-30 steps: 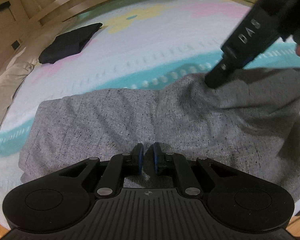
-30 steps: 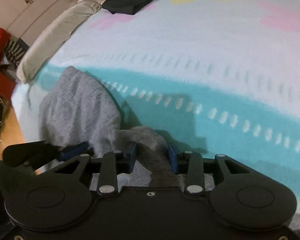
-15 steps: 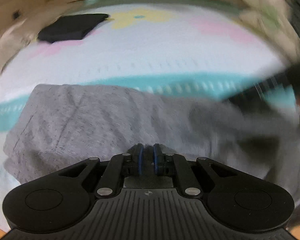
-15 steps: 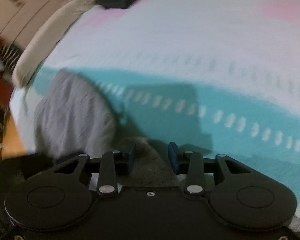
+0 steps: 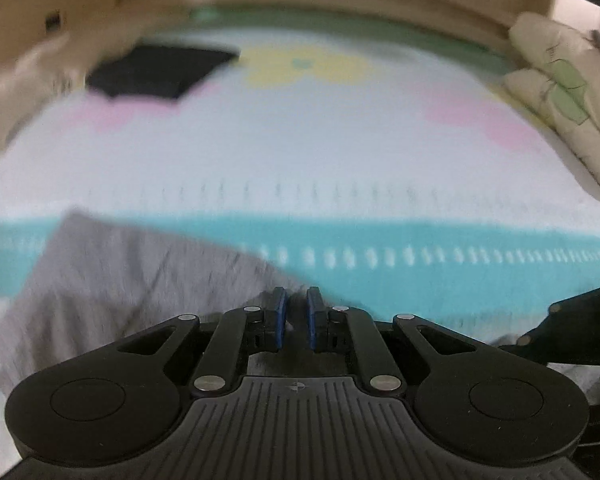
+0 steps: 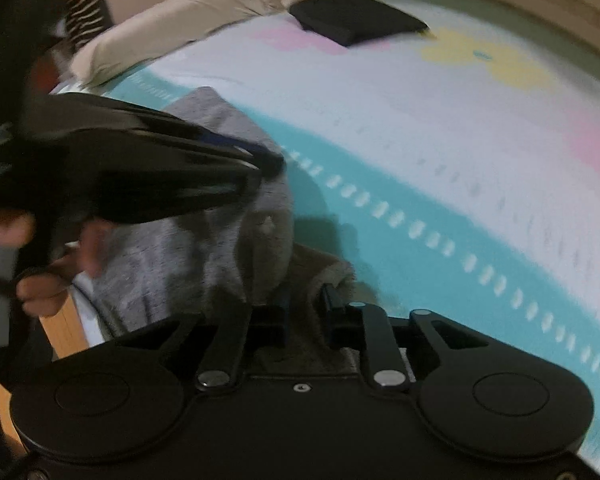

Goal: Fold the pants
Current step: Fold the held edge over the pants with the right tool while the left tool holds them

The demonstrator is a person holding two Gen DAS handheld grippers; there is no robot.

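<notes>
The grey pants [image 5: 140,280] lie bunched on the flower-print bed cover [image 5: 300,152], across its teal stripe, toward 8 o'clock in the left wrist view. The left gripper [image 5: 296,320] has its 2 jaws nearly together — a thin fold of the grey cloth appears to sit between the blue pads, though blur makes the hold hard to confirm. The right gripper [image 6: 306,312] is closing its jaws on a thick fold of pants [image 6: 220,248]. A folded black garment [image 6: 356,18] rests at 12 o'clock, well apart, beside a beige pillow [image 6: 172,20].
</notes>
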